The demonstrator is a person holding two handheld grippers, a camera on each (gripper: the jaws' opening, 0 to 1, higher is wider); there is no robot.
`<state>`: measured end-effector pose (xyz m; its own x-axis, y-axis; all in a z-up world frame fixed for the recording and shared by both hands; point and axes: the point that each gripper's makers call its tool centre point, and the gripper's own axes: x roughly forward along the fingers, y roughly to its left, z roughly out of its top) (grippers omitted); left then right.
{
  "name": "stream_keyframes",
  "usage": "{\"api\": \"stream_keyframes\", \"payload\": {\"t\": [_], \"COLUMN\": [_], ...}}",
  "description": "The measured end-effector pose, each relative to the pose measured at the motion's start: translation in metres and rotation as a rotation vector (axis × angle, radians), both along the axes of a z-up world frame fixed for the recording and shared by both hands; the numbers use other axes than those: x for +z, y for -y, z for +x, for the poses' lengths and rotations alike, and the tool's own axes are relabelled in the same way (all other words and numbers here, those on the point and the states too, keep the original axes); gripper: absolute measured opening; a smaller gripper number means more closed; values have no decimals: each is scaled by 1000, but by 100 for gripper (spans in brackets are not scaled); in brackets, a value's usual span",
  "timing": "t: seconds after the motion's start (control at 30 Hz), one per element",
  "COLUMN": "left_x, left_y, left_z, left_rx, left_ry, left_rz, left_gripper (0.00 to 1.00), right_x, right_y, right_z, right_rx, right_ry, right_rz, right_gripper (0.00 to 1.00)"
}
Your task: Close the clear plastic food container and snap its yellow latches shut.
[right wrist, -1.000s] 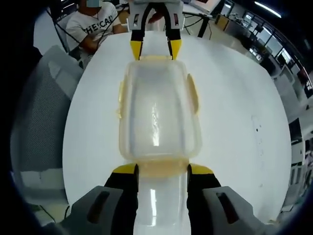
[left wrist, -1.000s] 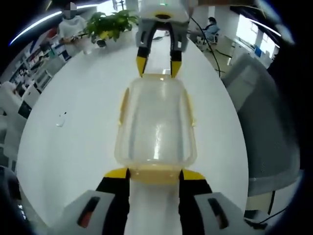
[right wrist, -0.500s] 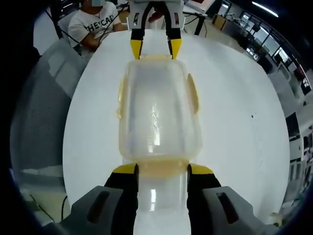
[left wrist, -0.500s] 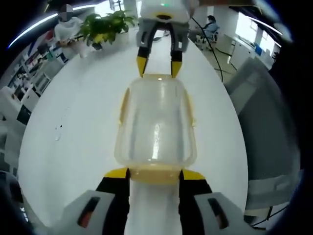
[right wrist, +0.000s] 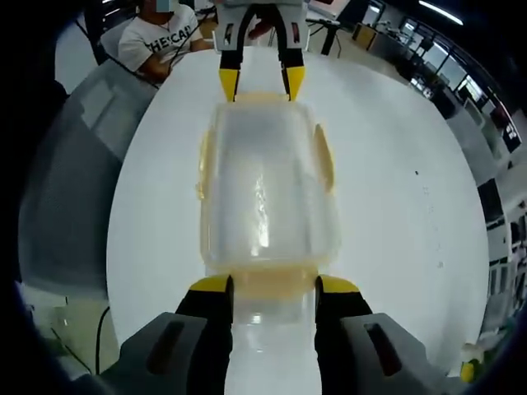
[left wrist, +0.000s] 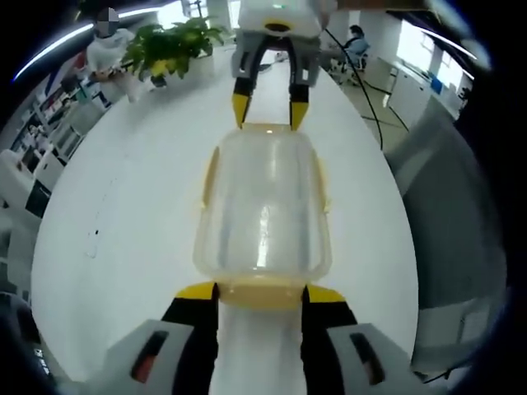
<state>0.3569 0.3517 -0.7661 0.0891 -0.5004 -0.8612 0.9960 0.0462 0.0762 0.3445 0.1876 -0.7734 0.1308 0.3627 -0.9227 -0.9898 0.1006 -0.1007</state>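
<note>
The left tongs (left wrist: pixel 259 294) and right tongs (right wrist: pixel 272 285) face each other, jaws spread astride opposite end latches of the lidded container (left wrist: pixel 262 210) above the white counter (left wrist: pixel 123 206).

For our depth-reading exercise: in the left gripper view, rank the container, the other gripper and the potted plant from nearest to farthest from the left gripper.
1. Container: right at the left gripper's jaws, centre.
2. Right gripper: at the container's far end, top centre.
3. Plant: far edge of the table, upper left.
</note>
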Motion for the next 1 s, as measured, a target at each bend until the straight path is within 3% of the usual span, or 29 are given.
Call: {"api": "stream_keyframes", "payload": {"t": [0.57, 1.0], "left_x": [-1, -7], "left_y": [52, 72], "left_z": [0, 7], "left_rx": [-5, -20], "left_ry": [5, 2], "left_rz": [9, 41], "left_gripper": [33, 33], "right_x": [-3, -5], "right_y": [50, 70], "right_z": [-2, -2], "right_rx": [-10, -30], "right_ry": [5, 10], "right_rz": [8, 15], "right_gripper": [36, 36]}}
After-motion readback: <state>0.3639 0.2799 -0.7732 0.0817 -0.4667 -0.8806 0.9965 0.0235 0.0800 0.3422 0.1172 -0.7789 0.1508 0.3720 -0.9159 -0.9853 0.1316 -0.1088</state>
